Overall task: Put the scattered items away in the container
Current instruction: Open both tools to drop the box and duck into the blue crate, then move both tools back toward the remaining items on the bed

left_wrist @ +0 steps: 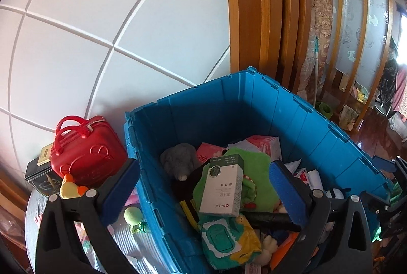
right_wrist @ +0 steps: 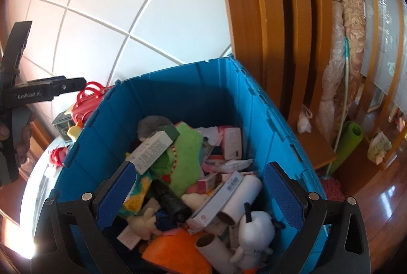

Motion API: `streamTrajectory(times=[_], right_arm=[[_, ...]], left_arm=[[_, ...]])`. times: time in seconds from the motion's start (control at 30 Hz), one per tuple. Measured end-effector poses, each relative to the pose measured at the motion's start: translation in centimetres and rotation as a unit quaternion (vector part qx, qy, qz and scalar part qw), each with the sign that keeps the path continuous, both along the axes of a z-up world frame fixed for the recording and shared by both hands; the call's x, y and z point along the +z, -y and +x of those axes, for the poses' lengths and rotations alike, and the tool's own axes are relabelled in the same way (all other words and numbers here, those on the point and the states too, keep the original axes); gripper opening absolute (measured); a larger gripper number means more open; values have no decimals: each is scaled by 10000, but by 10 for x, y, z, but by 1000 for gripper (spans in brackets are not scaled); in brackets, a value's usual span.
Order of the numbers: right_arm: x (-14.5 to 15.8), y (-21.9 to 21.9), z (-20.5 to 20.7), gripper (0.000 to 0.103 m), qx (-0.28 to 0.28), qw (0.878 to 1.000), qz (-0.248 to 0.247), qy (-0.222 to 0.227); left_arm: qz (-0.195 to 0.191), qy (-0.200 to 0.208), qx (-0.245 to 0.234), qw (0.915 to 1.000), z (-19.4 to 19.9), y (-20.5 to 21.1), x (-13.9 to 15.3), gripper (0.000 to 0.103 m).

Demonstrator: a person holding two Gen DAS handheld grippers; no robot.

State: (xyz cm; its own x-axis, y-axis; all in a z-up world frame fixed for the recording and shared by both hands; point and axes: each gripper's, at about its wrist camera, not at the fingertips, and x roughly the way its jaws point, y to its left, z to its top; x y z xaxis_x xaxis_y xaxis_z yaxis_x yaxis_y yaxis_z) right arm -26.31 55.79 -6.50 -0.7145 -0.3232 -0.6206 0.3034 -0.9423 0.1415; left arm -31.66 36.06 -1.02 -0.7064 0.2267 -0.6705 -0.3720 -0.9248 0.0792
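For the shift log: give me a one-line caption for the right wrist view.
Open right gripper hovers over the blue crate, heaped with toys and boxes, a white snowman plush nearest.

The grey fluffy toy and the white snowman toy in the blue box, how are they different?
The grey fluffy toy lies at the far end of the blue box, partly covered by a carton; the white snowman toy lies at the near end, on top of the pile. The grey toy is plain grey all over; the snowman toy is white with dark stick arms. Both are soft toys inside the box, and neither gripper touches them.
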Motion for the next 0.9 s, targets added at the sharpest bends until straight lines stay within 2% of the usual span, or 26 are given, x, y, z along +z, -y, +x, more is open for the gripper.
streamTrajectory(times=[0.3,0.5,0.67,0.9], right_arm=[[12,54,23,103,473,9987,132,-120],[27,108,48,103,741,9963,313,-292],[28,169,68,103,931,9939,488,-324],[7,269,90,103,1150,9914,612,-152]], left_arm=[[141,68,468,9988,33,76,-12,103],[354,136,760,9964,52,146,-24,103],[443,251,991,9938,61,216,-38,103],[222,382,1371,9896,65,325,-70,103]])
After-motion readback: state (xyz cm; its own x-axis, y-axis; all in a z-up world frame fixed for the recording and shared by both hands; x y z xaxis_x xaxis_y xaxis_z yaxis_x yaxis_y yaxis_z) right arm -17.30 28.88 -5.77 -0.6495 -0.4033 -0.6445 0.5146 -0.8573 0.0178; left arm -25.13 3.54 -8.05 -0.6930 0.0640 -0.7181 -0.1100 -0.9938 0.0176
